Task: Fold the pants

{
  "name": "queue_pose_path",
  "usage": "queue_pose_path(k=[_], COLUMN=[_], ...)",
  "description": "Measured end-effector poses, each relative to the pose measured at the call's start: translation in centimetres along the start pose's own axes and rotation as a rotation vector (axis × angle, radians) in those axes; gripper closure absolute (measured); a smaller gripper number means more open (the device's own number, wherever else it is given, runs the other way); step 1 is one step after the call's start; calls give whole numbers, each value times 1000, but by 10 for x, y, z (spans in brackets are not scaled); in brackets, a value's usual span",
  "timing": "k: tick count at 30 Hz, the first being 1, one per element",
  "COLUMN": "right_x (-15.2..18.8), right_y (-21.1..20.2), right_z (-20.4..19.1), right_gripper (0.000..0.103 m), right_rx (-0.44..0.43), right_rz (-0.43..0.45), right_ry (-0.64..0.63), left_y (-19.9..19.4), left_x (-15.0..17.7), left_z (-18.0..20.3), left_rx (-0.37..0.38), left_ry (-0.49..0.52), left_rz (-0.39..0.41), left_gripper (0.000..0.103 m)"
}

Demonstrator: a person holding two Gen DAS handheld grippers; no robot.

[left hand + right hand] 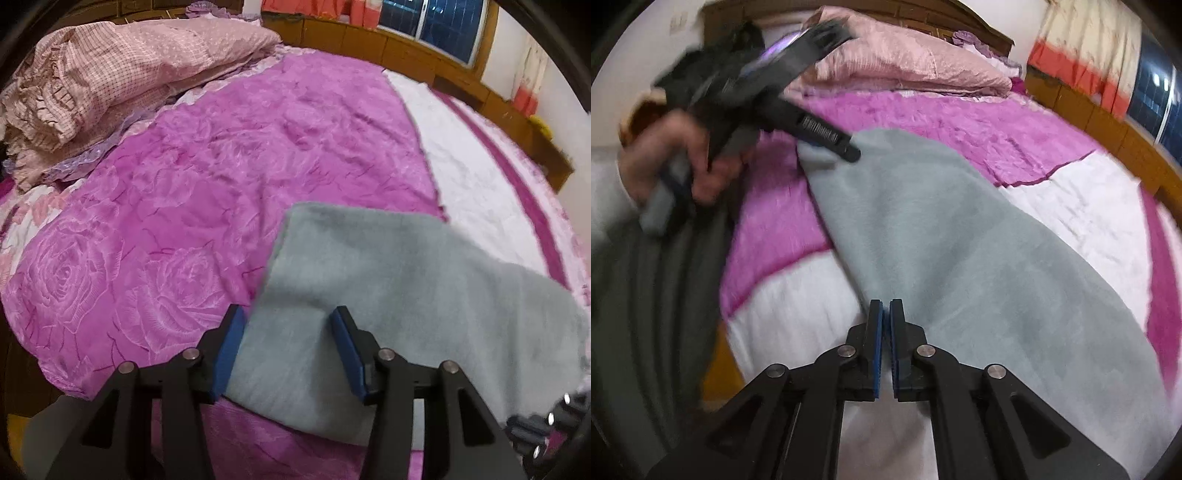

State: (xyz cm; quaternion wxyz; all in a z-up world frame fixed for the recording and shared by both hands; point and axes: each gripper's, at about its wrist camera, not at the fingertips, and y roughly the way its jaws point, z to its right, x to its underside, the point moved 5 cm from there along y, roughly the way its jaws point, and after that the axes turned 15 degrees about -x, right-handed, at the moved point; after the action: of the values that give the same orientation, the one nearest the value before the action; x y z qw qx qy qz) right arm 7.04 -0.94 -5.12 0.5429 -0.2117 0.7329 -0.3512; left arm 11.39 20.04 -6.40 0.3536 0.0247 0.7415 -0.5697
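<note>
pants [388,295] on bedspread [221,166]

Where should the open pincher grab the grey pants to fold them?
Probably the near edge of the grey pants, coming in low from the near side. The left gripper already straddles that flat edge, so closing there pinches the layers.

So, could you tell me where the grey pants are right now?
The pants lie on the pink bedspread, across its white panel, below the pillows. The left gripper straddles one end; the right gripper is shut at their edge.
</note>
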Motion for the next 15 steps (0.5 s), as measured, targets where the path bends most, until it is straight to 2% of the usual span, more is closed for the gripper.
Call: queue_pose_path(k=[1,2,3,4,5,7,9,11,13,14,15], right_x=[-12,-20,-36,-46,-61,-82,-85,-71,-47,-41,-40], right_y=[-10,-17,-25,-27,-28,-20,-8,13,29,31,28], right_z=[10,18,35,47,68,112,151,188,206,209,207], right_gripper=[103,96,88,71,59,51,51,51,51,57,66], right_rx=[-41,-60,-89,-103,-105,-111,-166,-340,-428,-445,-456], right_rz=[40,67,93,96,96,63,5,-167,-342,-363,-337], right_ry=[27,35,33,25,4,-35,-12,87,174,189,190], left_y=[-5,-12,-17,-22,-25,-26,-24,-20,-15,-13,-9], left_x=[-4,-9,-13,-20,-25,-38,-49,-57,-58,-57,-56], left_z=[1,5,8,13,17,32,49,65,78,82,90], left_rx=[20,40,45,51,57,91,137,164,170,173,183], left_ry=[3,16,24,34,40,54,91,140,185,196,208], left_rz=[12,33,48,68,75,68,53,48,45,42,33], left_gripper=[50,50,50,50,50,50,50,50,50,50,50])
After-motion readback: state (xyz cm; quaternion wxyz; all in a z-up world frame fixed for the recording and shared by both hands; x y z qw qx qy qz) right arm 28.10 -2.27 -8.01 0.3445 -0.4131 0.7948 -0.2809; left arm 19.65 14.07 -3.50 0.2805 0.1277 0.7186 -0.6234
